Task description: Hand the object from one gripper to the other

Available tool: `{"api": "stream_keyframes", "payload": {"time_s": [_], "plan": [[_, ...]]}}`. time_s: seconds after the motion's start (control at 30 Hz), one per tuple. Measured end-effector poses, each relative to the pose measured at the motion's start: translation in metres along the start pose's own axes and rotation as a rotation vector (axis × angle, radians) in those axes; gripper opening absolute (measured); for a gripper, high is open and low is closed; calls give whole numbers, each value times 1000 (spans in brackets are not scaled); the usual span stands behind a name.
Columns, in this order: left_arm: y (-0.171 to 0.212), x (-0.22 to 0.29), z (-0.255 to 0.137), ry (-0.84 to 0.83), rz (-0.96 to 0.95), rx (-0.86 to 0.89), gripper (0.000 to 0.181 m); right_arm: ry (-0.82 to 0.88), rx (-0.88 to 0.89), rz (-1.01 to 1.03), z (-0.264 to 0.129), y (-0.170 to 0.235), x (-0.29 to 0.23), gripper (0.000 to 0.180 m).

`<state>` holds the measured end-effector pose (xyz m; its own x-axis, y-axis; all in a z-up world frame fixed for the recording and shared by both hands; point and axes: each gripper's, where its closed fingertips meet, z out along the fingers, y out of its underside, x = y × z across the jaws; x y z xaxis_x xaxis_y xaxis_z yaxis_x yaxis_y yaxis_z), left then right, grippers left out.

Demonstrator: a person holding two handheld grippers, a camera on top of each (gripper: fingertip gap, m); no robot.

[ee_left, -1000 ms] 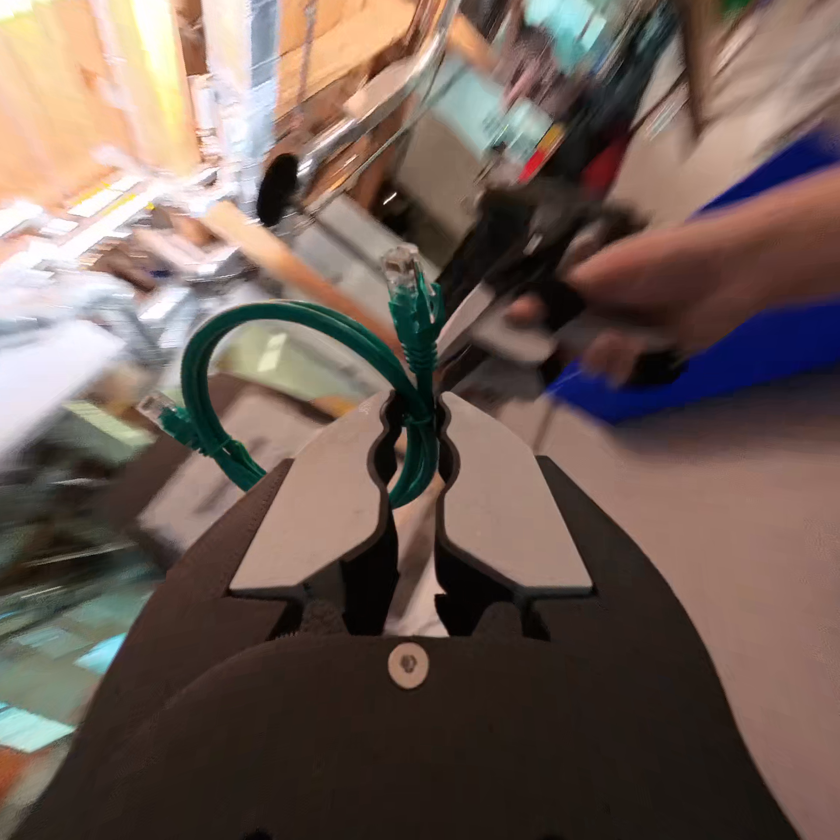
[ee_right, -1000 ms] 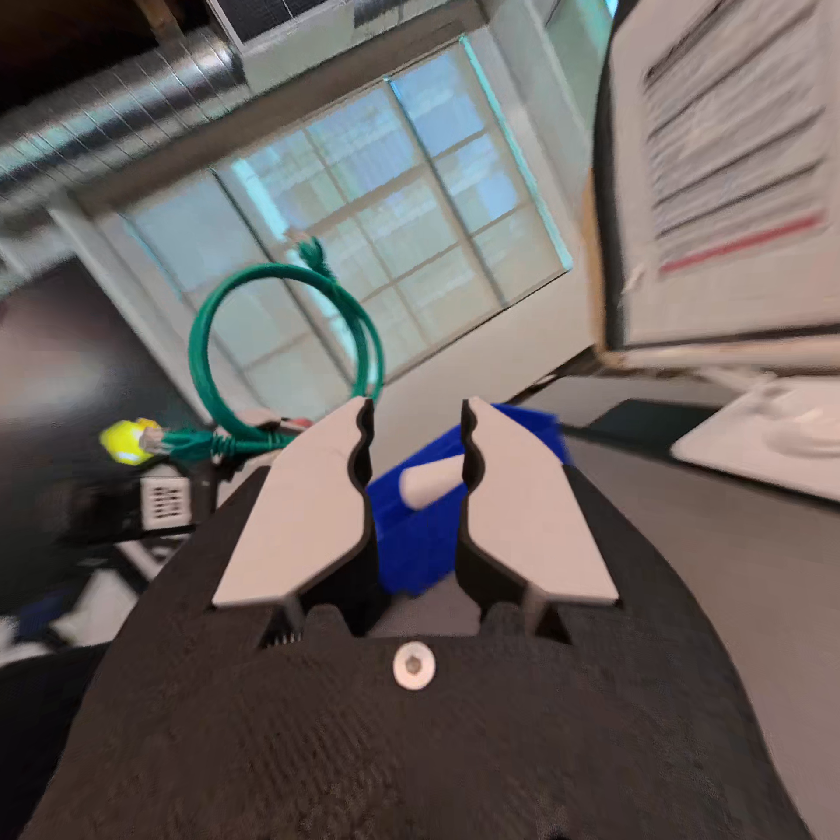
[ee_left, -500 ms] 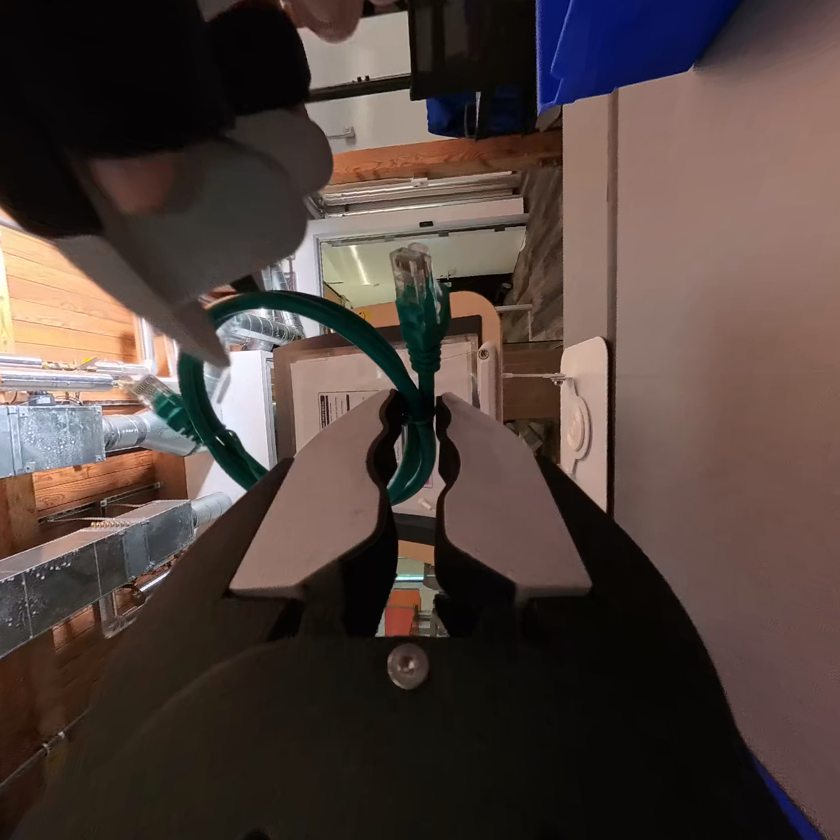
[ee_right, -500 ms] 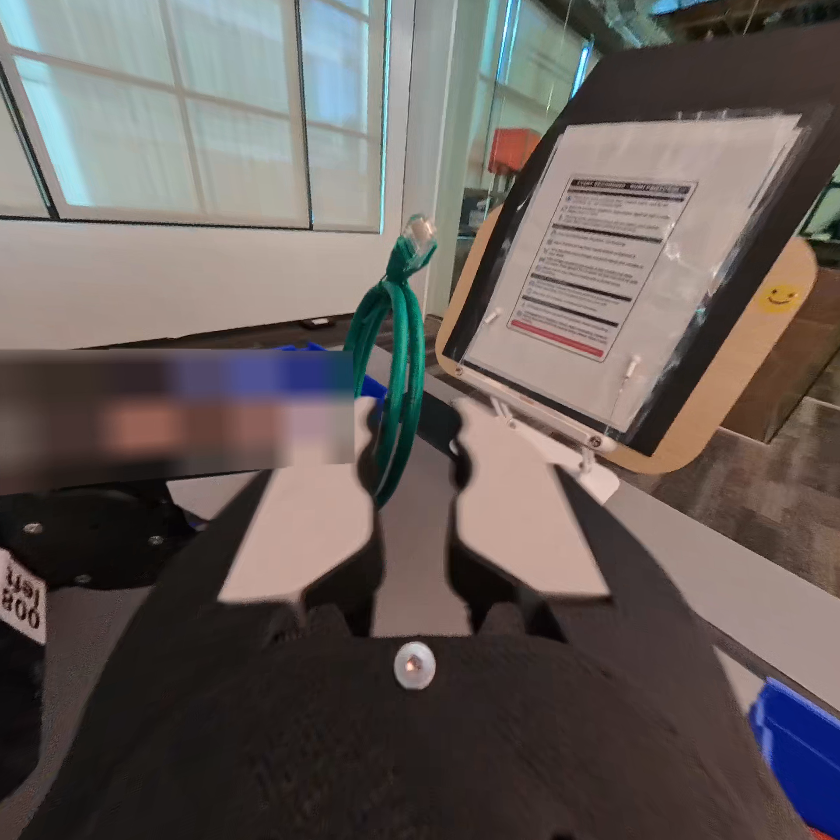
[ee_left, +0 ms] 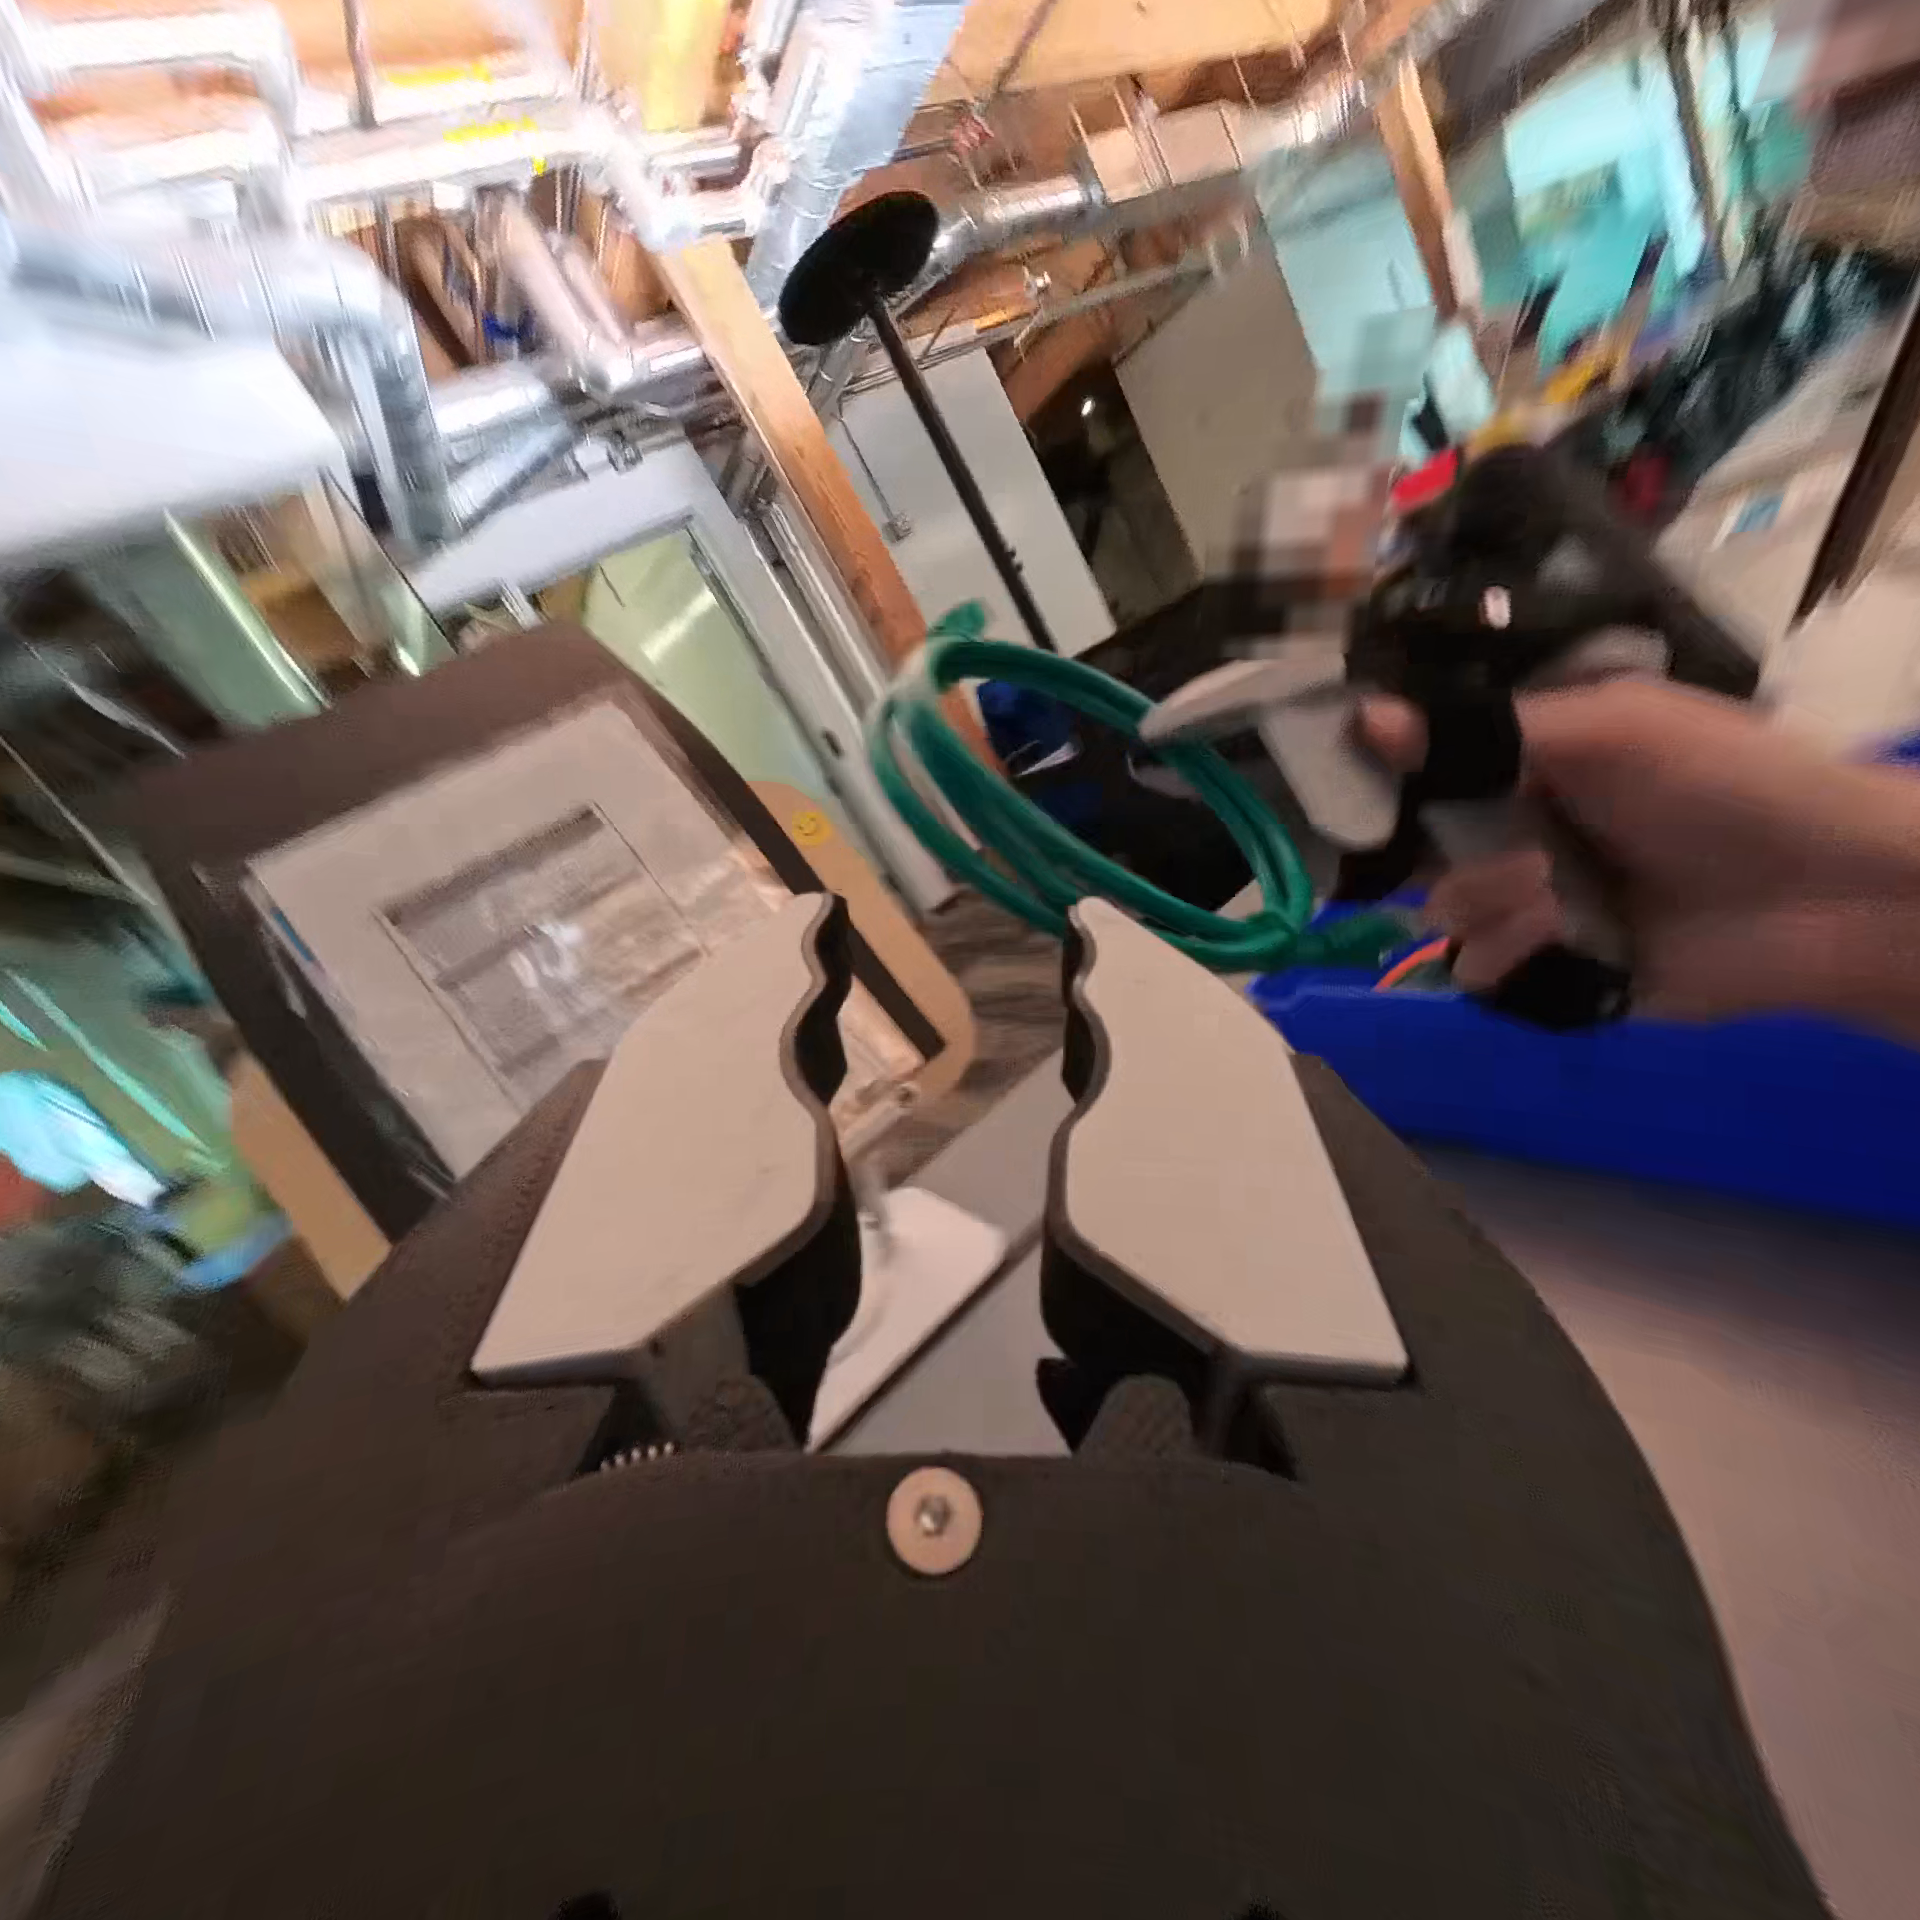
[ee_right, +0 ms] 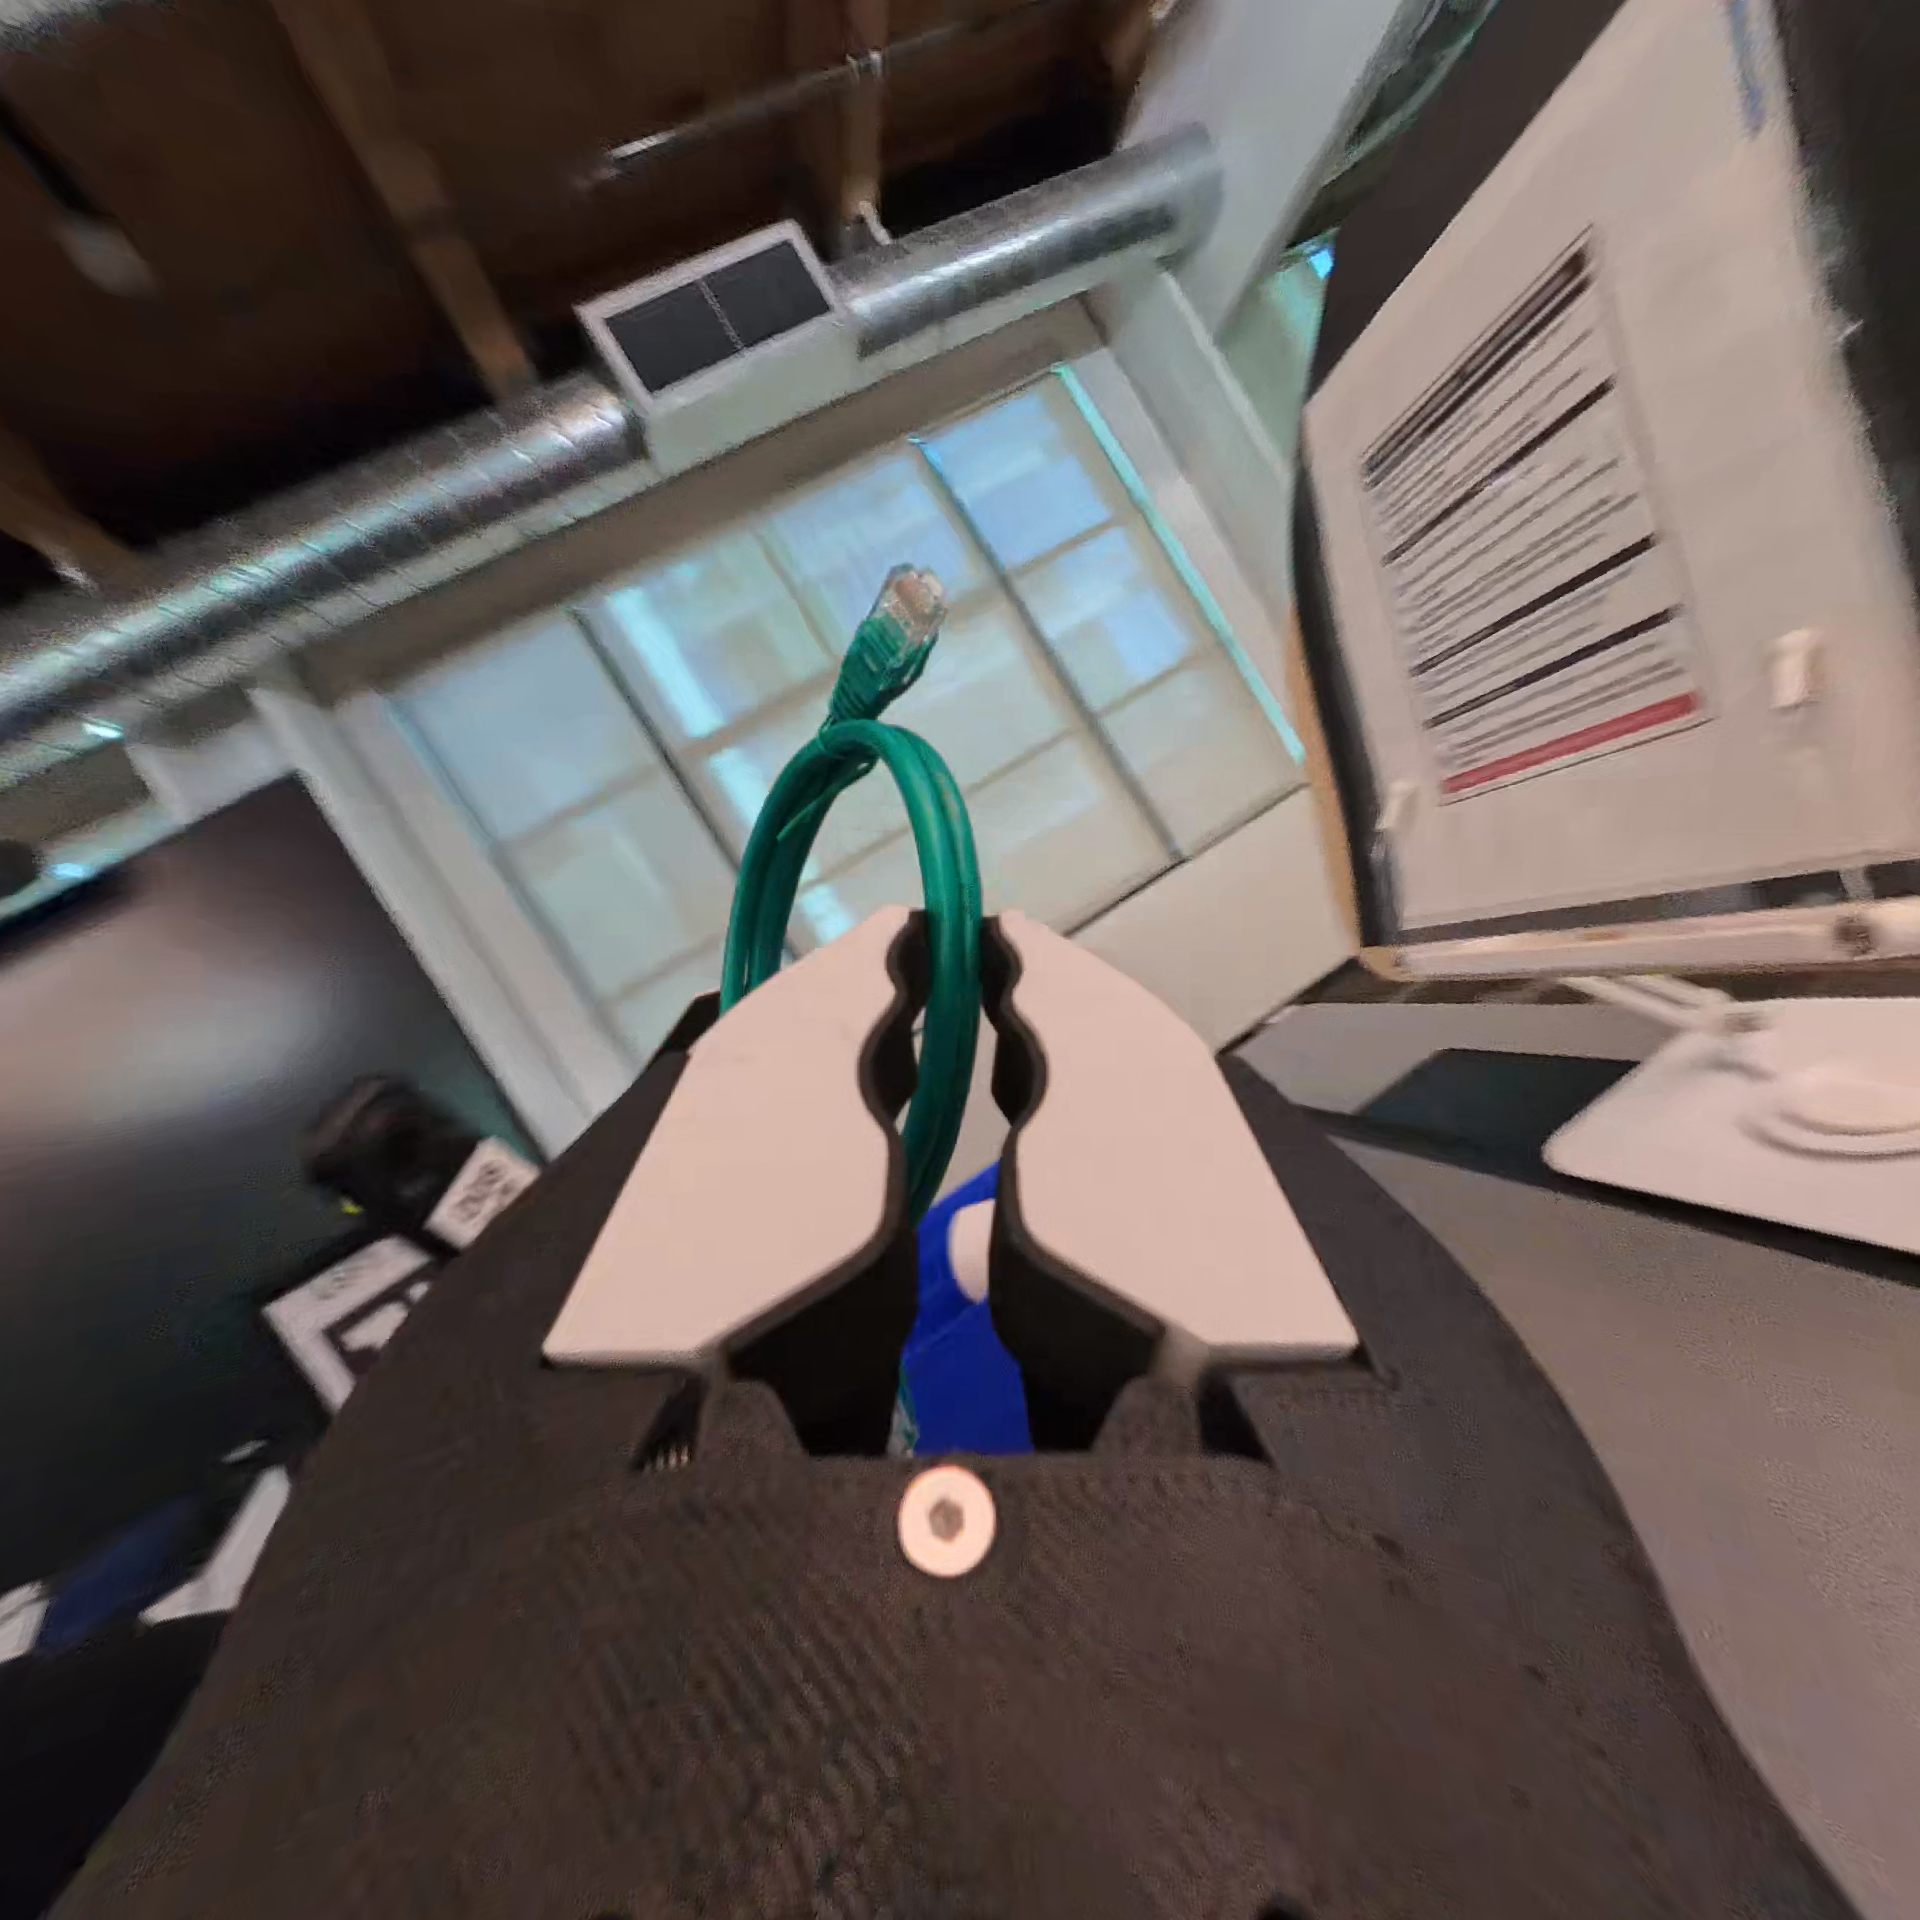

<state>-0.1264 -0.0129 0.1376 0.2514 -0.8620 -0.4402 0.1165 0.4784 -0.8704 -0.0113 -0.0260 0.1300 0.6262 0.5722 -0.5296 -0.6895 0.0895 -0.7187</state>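
In the left wrist view, the left gripper has its jaws apart with nothing between them. Ahead and to the right, the coiled green network cable hangs in the air, pinched by the right gripper, which a hand carries above a blue bin. To the left stands a tilted dark board with a printed sheet under clear film; its lines are too blurred to read, and a small yellow smiley sticker sits on its tan backing. Grey tabletop lies open to the right. In the right wrist view, the right gripper is clamped on the cable, whose loop rises above the tips to a clear plug at the top. The printed sheet stands close on the right, its white base on the table; windows fill the open space ahead.
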Motion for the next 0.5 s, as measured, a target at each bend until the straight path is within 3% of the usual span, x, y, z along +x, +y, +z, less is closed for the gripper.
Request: {"api": "stream_keyframes", "payload": {"time_s": [0.07,0.23,0.43,0.5], "plan": [[-4,-3,-2,113,-243,14,45,-45,-13,24,3,6,-3,10],[-18,24,-14,627,-774,29,54,-136,-84,8,13,22,-22,10],[-45,40,-49,1083,-972,162,24,-355,-219,91,19,45,-56,10],[-47,48,-58,1165,-960,168,21,-396,-251,128,21,52,-62,10]]}}
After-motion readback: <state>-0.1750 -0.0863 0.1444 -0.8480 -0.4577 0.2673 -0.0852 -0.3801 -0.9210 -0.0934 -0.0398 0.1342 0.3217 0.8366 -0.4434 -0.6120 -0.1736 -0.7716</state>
